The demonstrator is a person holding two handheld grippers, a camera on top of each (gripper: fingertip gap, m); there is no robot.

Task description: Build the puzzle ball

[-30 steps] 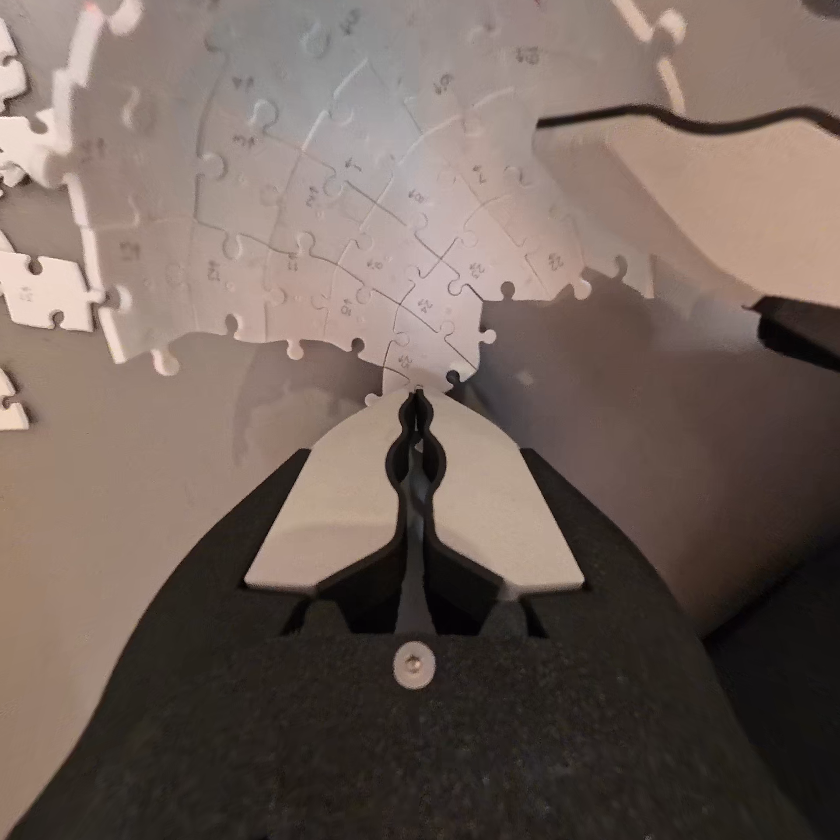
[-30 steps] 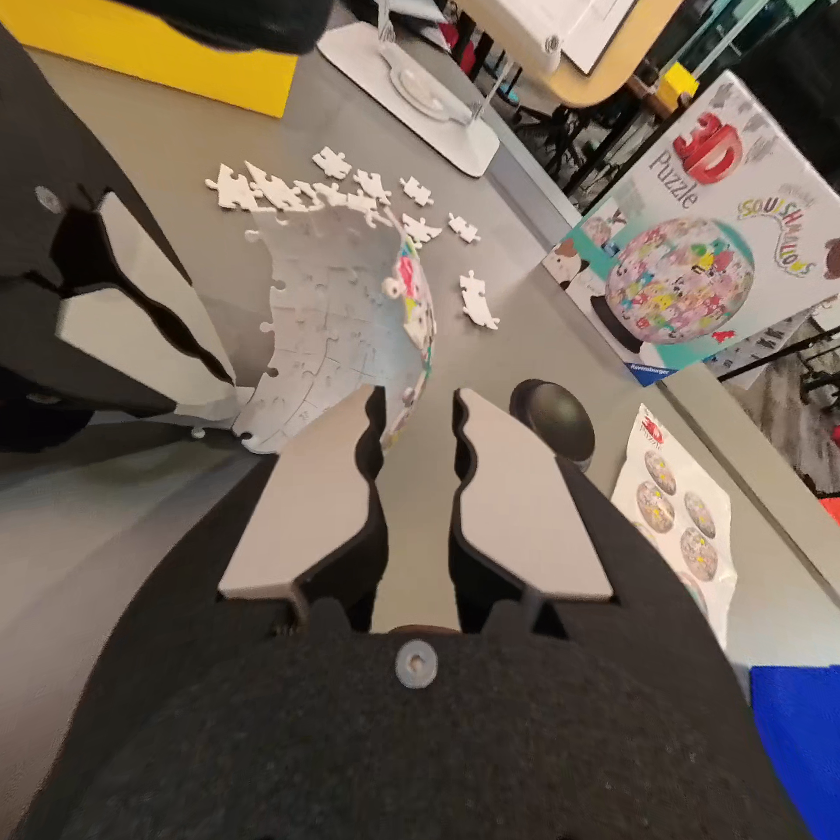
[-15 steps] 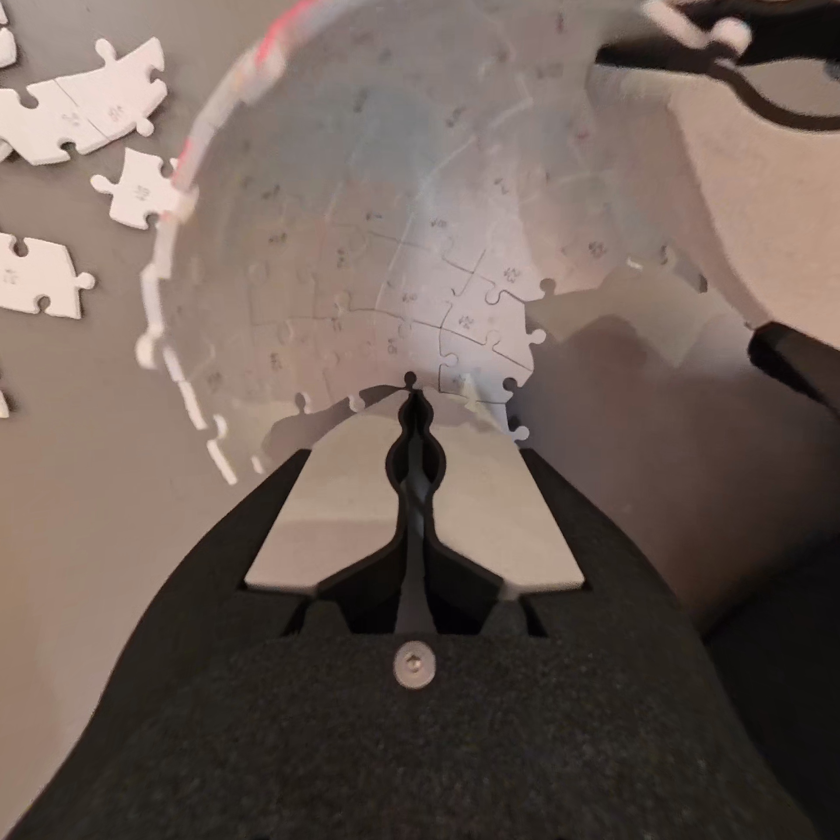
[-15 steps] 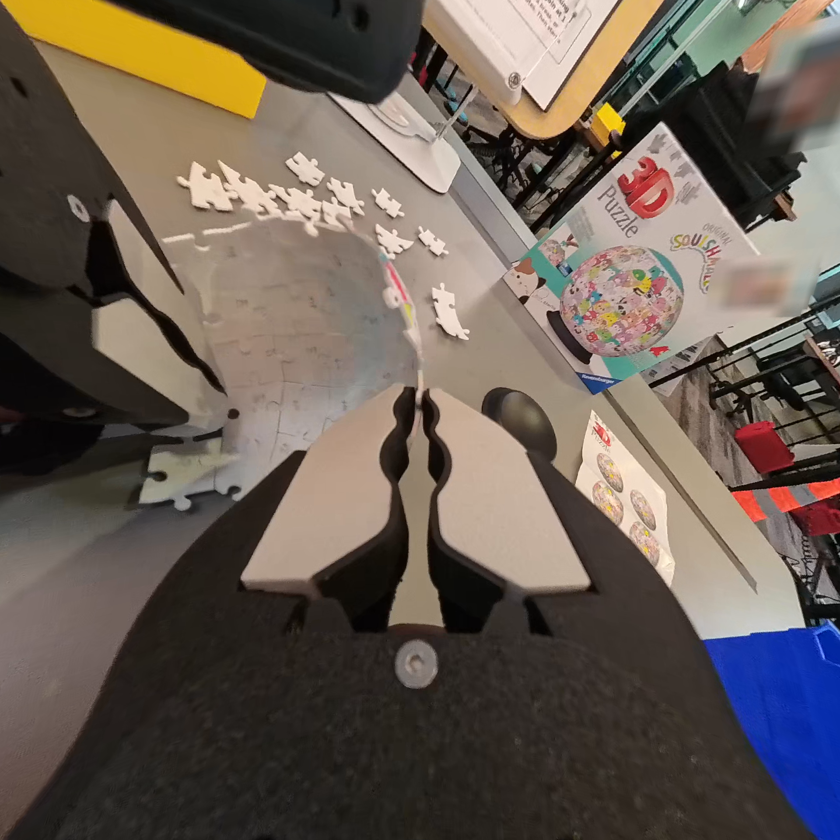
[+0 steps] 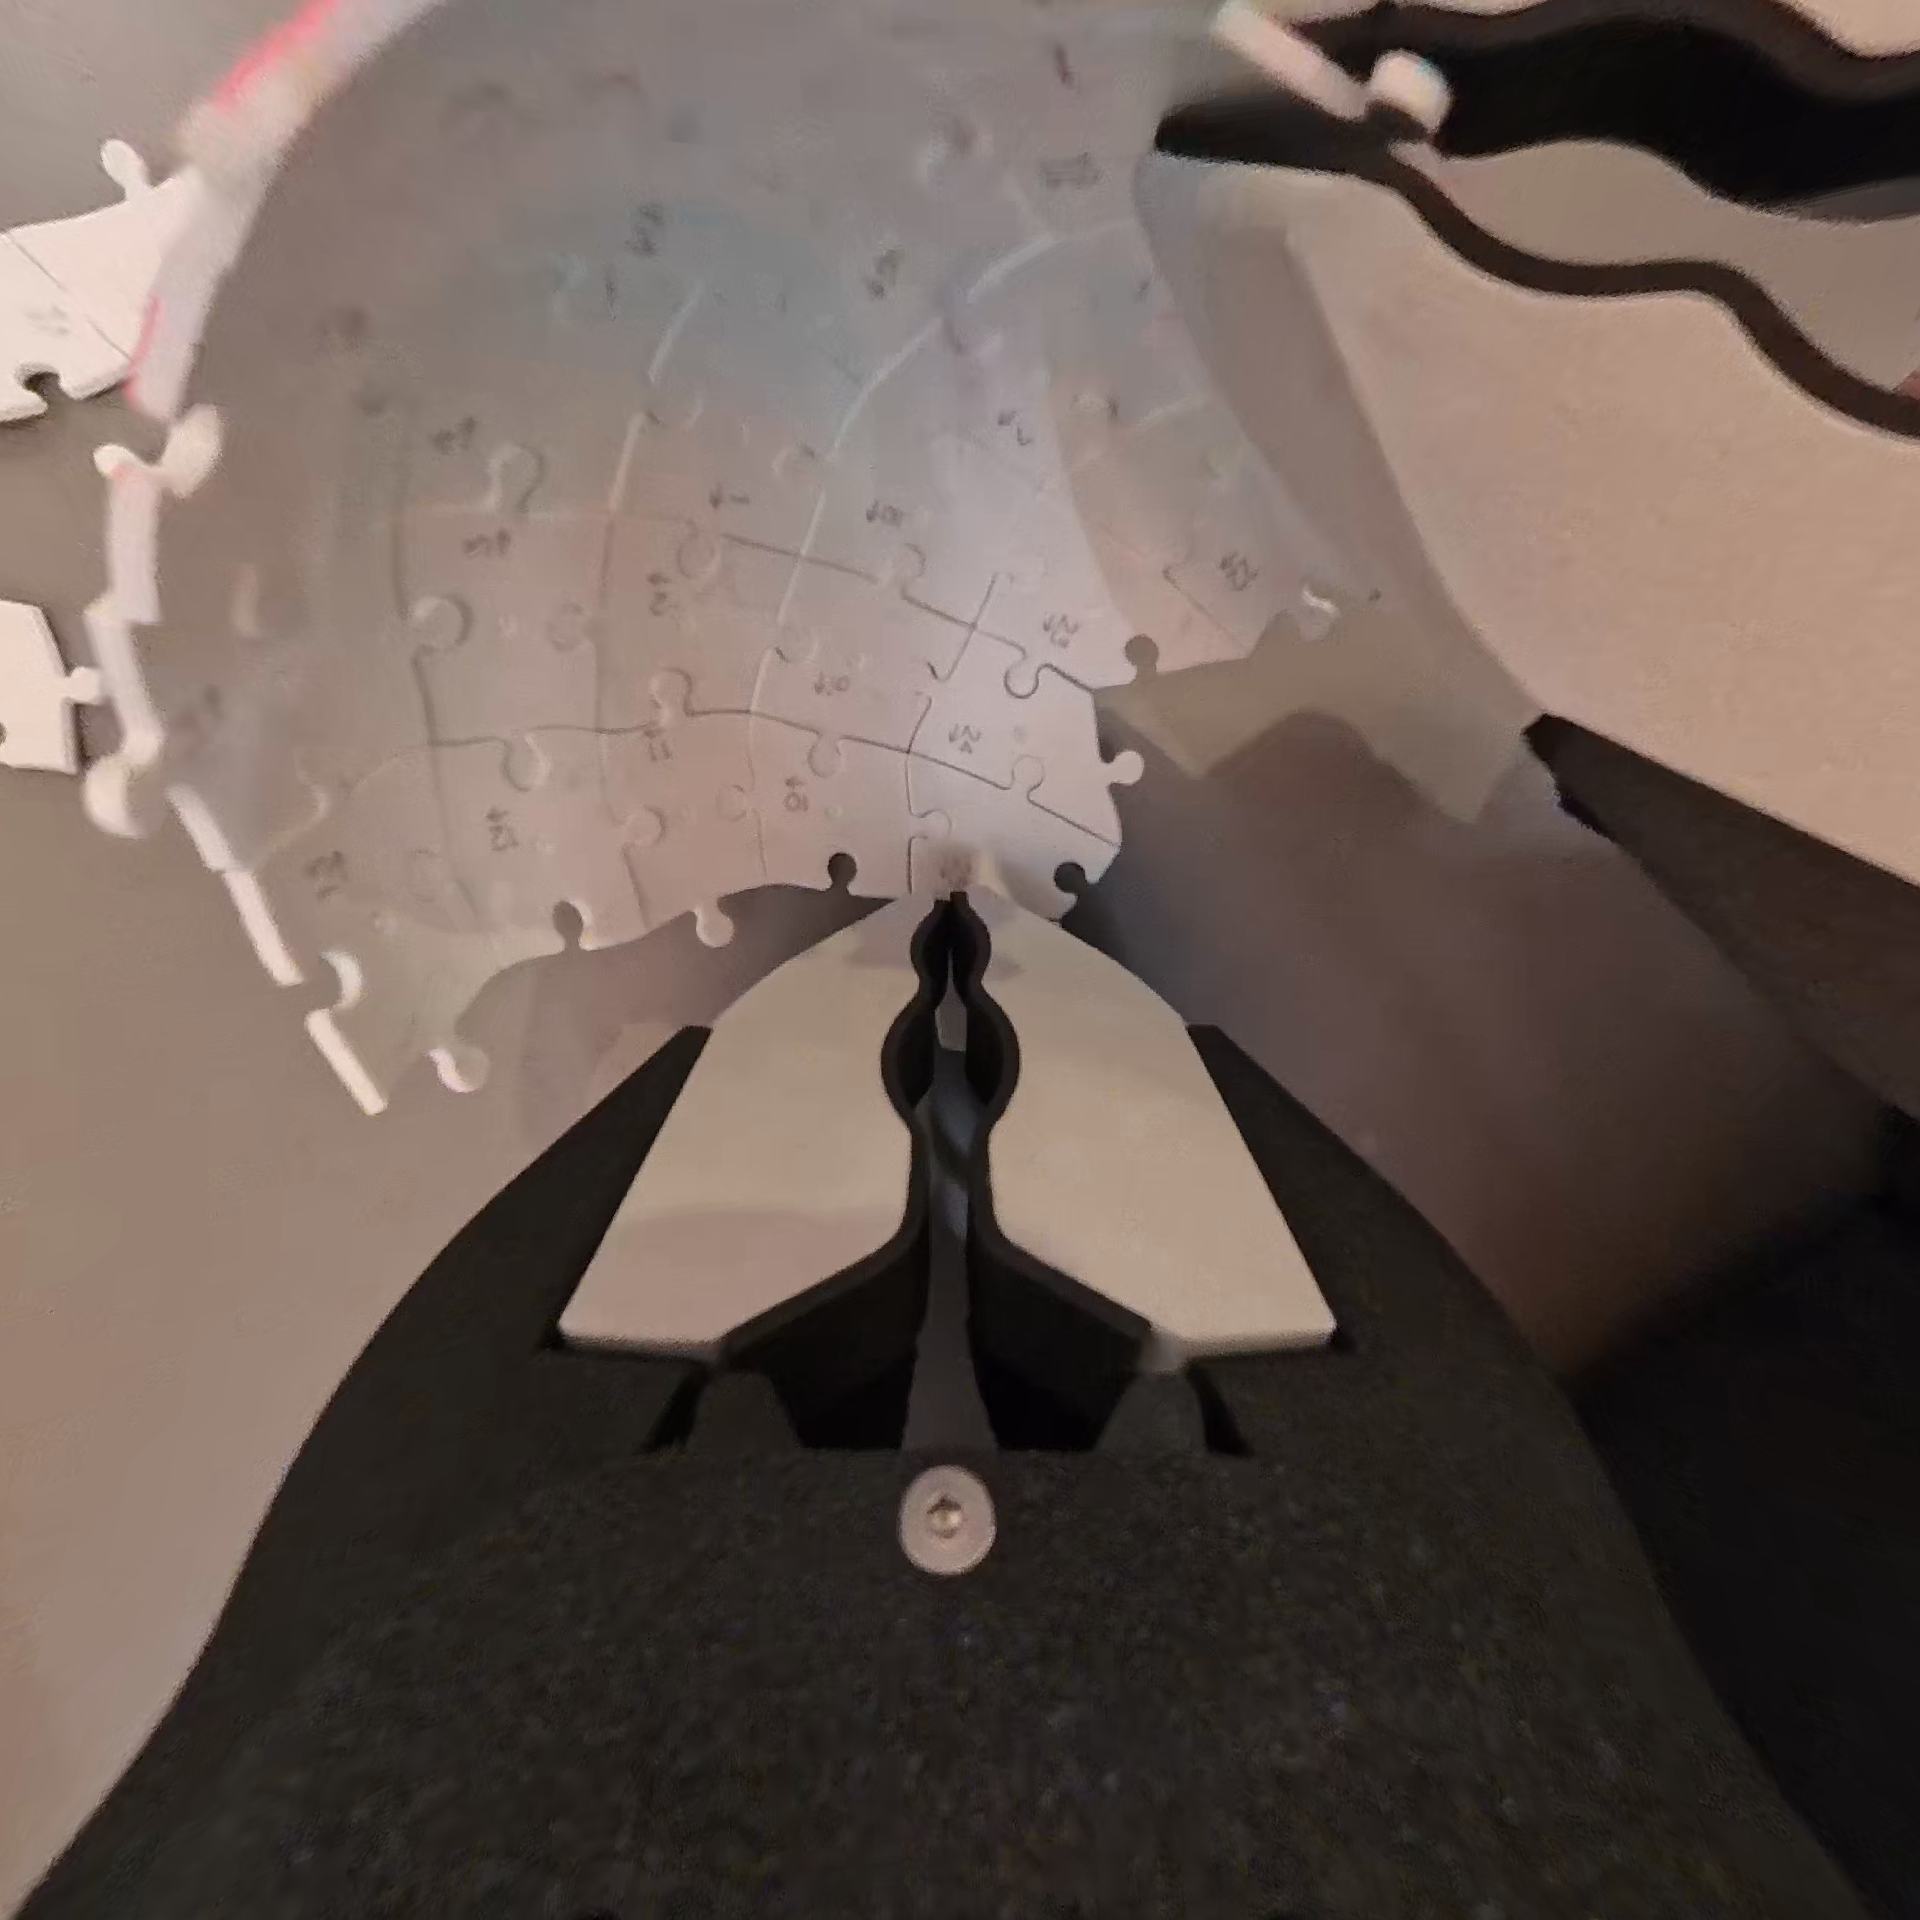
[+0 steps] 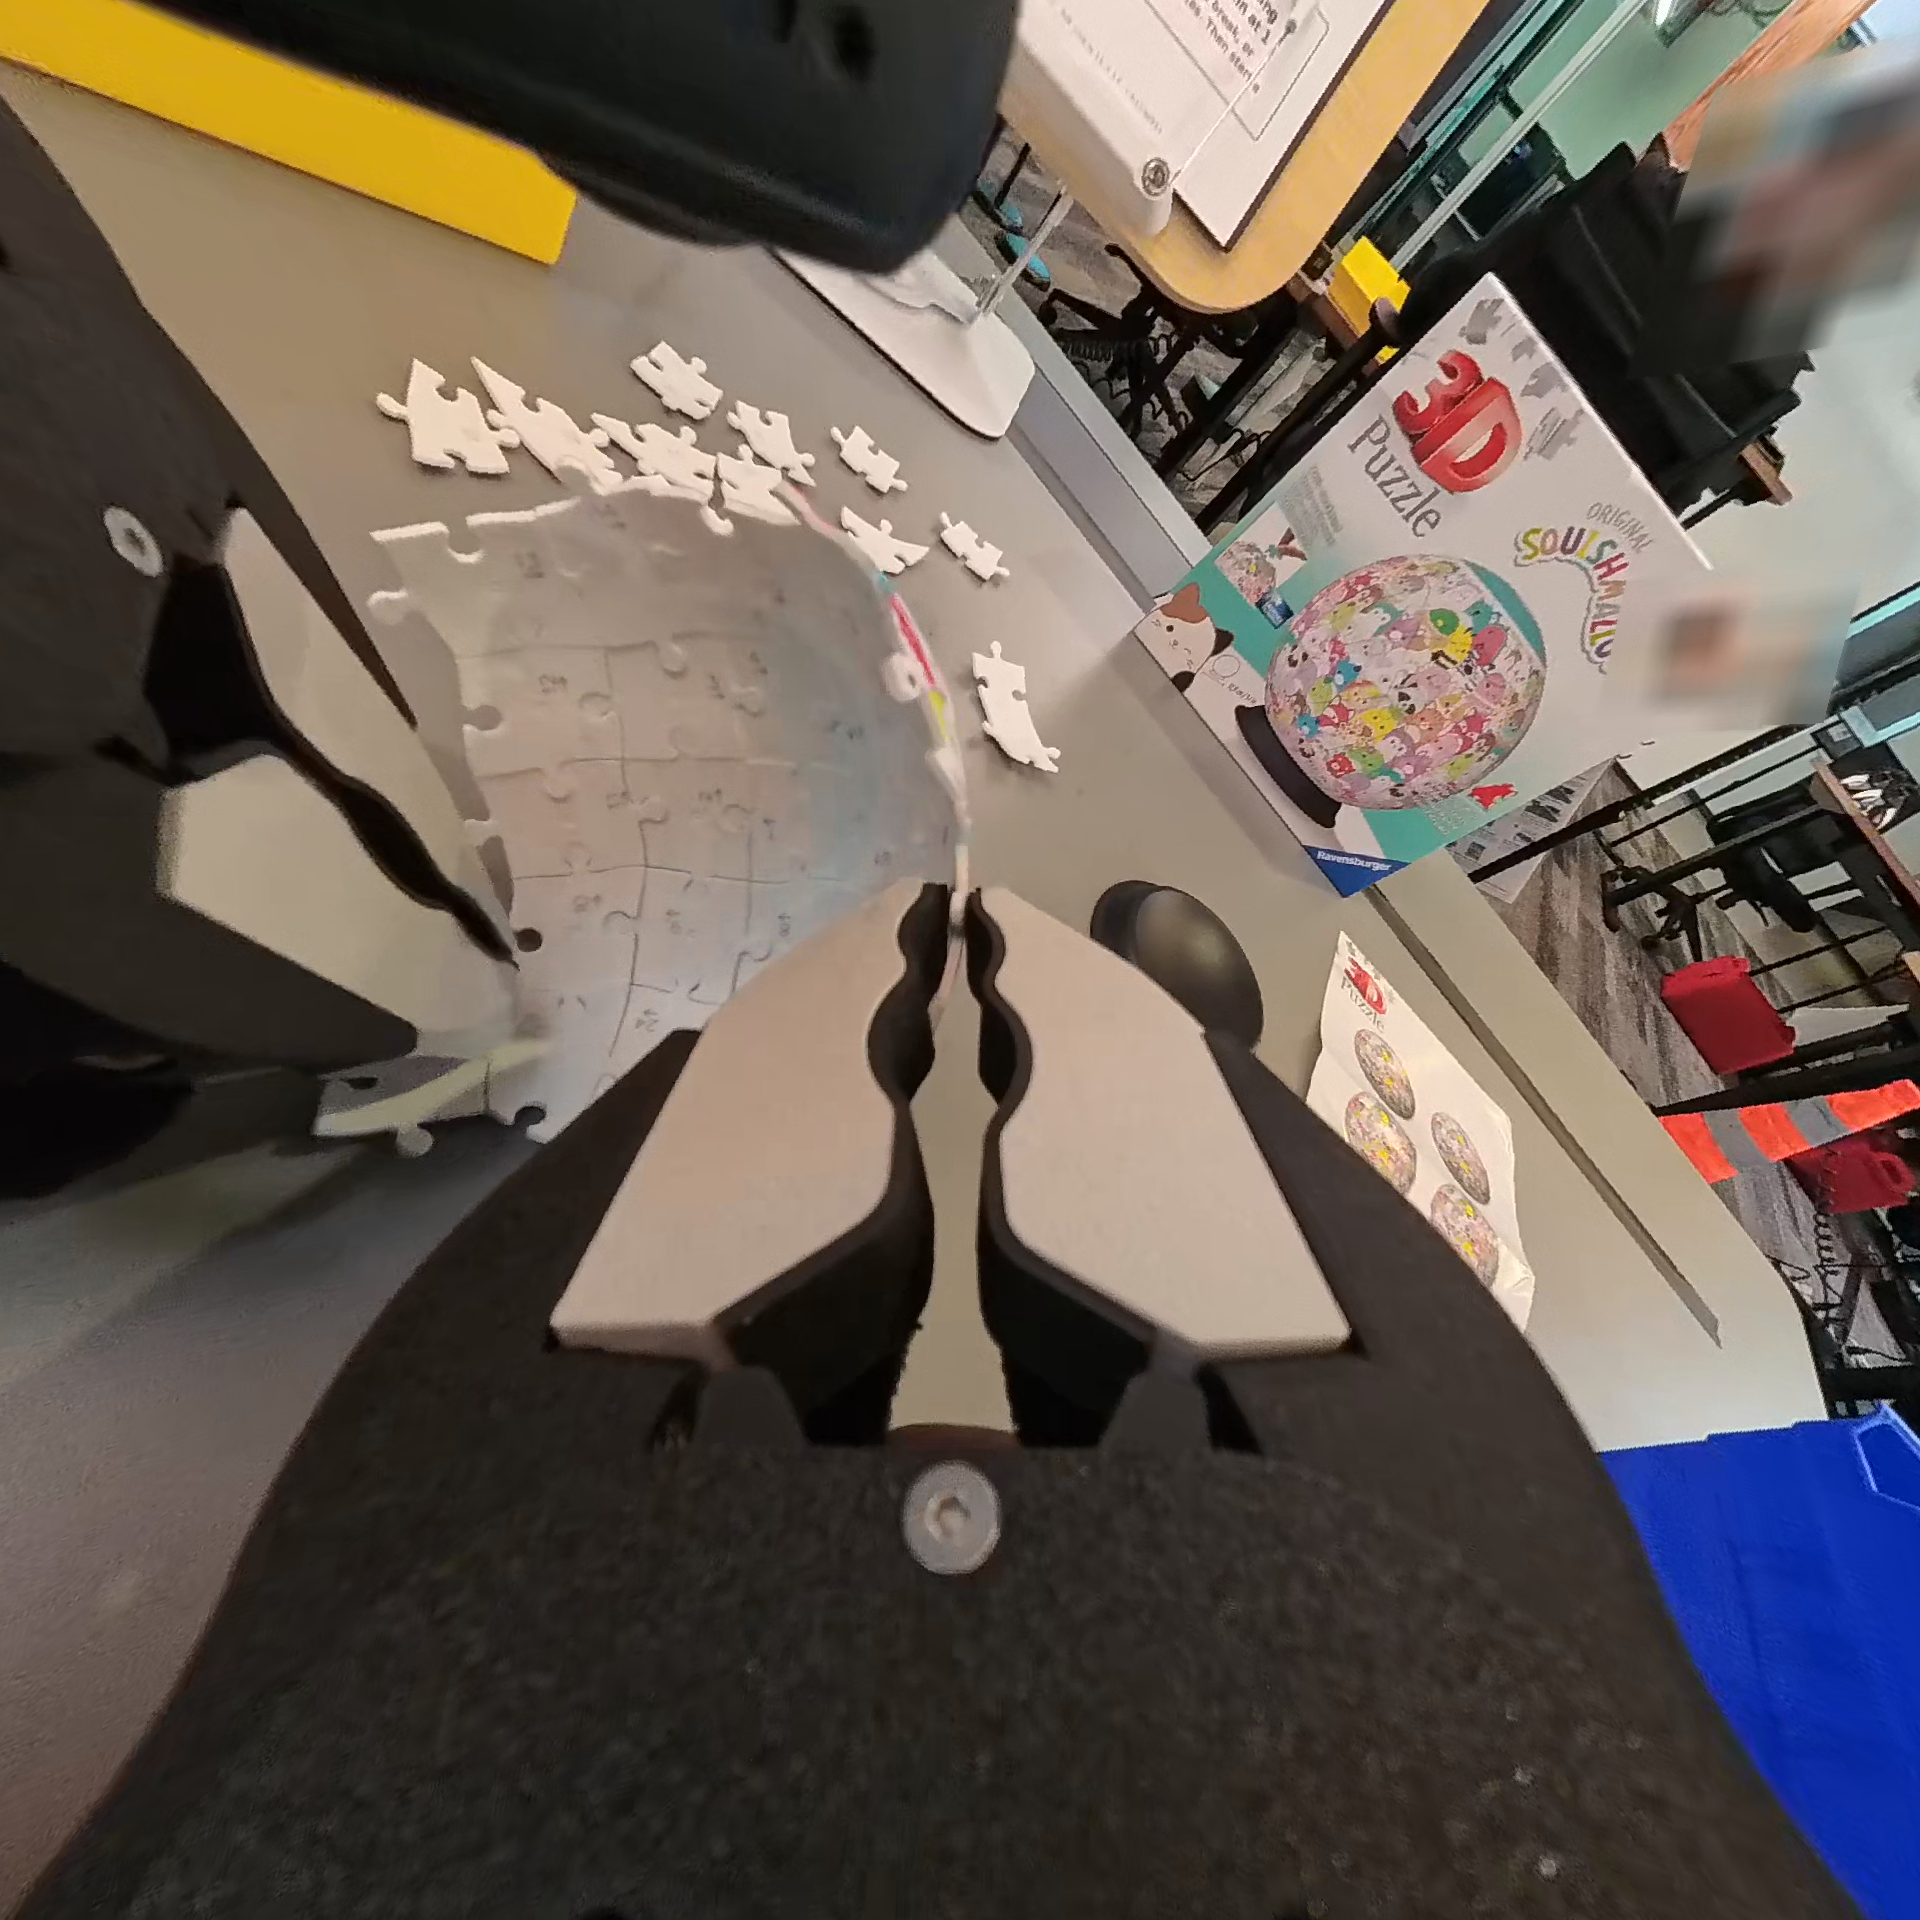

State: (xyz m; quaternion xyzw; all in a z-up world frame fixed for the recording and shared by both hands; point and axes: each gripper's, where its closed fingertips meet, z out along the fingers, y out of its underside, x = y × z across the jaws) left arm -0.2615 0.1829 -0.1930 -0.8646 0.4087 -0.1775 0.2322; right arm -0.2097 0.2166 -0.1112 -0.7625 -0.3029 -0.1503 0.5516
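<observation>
Fingers of the left gripper [image 5: 951,902] are closed on the near lower rim of the half-built puzzle shell [image 5: 727,499], which curves up ahead. Right gripper [image 6: 958,902] pinches the opposite rim edge-on; loose pieces [image 6: 665,447] lie beyond.

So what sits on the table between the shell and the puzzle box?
In the right wrist view, loose white pieces lie on the grey table between the shell and the box.

Right gripper [image 6: 958,914] went from wide open to clamped on the shell's [image 6: 707,748] rim, shell tipped up.
</observation>
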